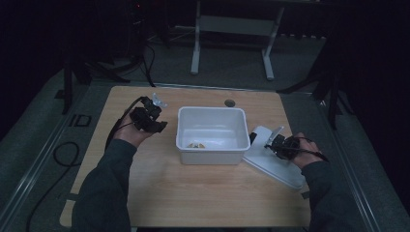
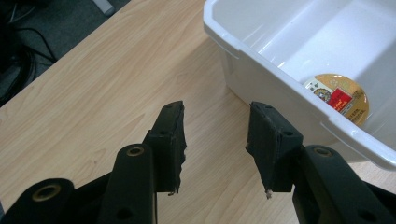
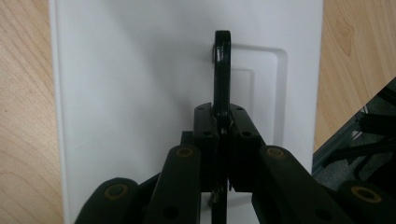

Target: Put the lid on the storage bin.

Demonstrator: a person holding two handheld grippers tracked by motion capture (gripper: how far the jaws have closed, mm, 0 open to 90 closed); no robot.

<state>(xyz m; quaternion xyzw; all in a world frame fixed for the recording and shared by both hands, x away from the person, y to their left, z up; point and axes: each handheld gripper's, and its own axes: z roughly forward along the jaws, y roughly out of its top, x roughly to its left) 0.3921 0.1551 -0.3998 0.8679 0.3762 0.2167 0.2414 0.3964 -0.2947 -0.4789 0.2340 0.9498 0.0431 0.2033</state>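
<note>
A white plastic tub [image 1: 210,110] stands mid-table, and a round gold disc with a red label [image 1: 196,144] lies in its near left corner. In the left gripper view the disc [image 2: 338,95] sits just inside the tub's rim [image 2: 261,56]. My left gripper [image 1: 157,118] hovers left of the tub, open and empty [image 2: 215,135]. A flat white lid [image 1: 270,164] lies tilted to the right of the tub. My right gripper [image 1: 271,142] is shut on the black handle [image 3: 222,60] that stands up from the lid [image 3: 140,93], its jaws [image 3: 222,114] pinching the handle's lower part.
The wooden table [image 1: 193,193] has a round cable hole [image 1: 229,103] behind the tub. A cable loops [image 1: 63,154] on the floor left of the table. A white desk frame [image 1: 232,29] stands farther back. The table's right edge is close to the lid.
</note>
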